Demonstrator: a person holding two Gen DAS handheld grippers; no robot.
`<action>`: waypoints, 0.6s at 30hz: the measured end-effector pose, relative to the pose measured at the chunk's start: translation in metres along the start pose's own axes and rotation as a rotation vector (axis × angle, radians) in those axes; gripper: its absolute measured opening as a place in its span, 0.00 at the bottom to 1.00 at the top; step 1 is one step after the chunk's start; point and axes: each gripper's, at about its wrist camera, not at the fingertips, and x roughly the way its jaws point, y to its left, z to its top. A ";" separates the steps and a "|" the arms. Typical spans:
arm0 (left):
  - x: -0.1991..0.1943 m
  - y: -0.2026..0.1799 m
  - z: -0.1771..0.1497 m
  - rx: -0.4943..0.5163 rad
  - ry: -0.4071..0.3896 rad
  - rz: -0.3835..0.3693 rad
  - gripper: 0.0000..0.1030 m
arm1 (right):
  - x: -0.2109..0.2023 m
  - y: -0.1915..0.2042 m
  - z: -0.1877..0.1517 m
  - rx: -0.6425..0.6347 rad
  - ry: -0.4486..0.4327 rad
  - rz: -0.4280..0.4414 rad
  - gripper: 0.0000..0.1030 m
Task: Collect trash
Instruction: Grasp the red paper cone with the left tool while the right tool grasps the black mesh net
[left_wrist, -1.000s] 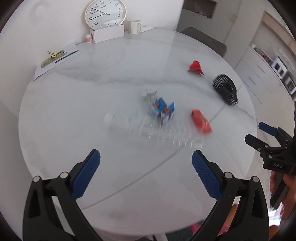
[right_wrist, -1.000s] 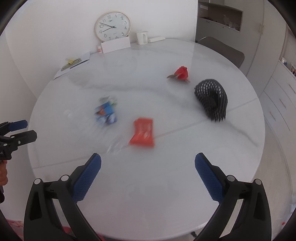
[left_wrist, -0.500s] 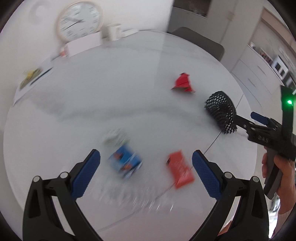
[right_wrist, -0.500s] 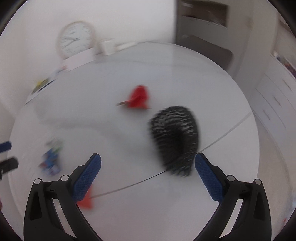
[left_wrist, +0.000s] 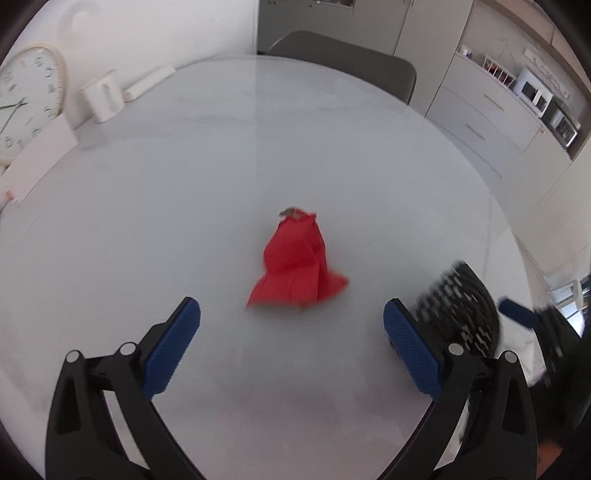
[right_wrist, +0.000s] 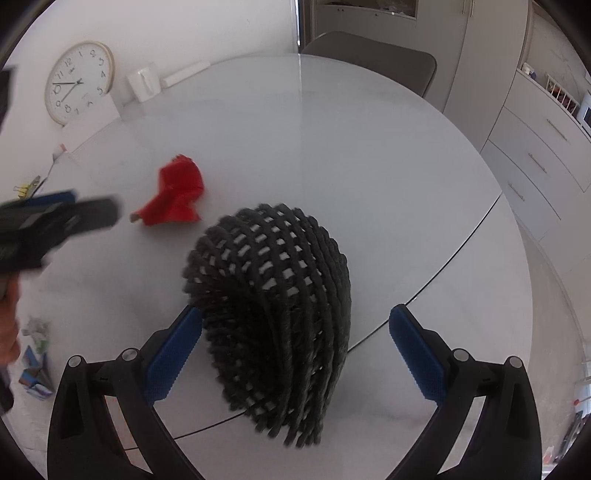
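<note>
Approach step: left gripper (left_wrist: 291, 350), fingers apart, faces red wrapper (left_wrist: 295, 269) on worktop (left_wrist: 147, 221); right gripper (right_wrist: 295, 354), fingers apart, straddles black mesh basket (right_wrist: 273, 306). Next: close on each.

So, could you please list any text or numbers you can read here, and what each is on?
"12", "11", "10", "9", "8", "7", "2", "4", "5": numerals on the clock dial.
Small print under the clock's centre: too small to read.
Blue packet: print too blurred to read.
Red wrapper, black net, mug: no text visible.
</note>
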 end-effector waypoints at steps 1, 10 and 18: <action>0.010 -0.002 0.006 0.006 0.006 0.005 0.92 | 0.003 -0.002 0.000 0.008 0.004 0.006 0.98; 0.059 -0.014 0.037 0.001 0.078 0.058 0.89 | 0.012 -0.005 0.004 -0.009 0.022 0.057 0.66; 0.074 -0.019 0.033 0.015 0.144 0.086 0.61 | 0.008 -0.005 0.005 -0.030 0.024 0.059 0.41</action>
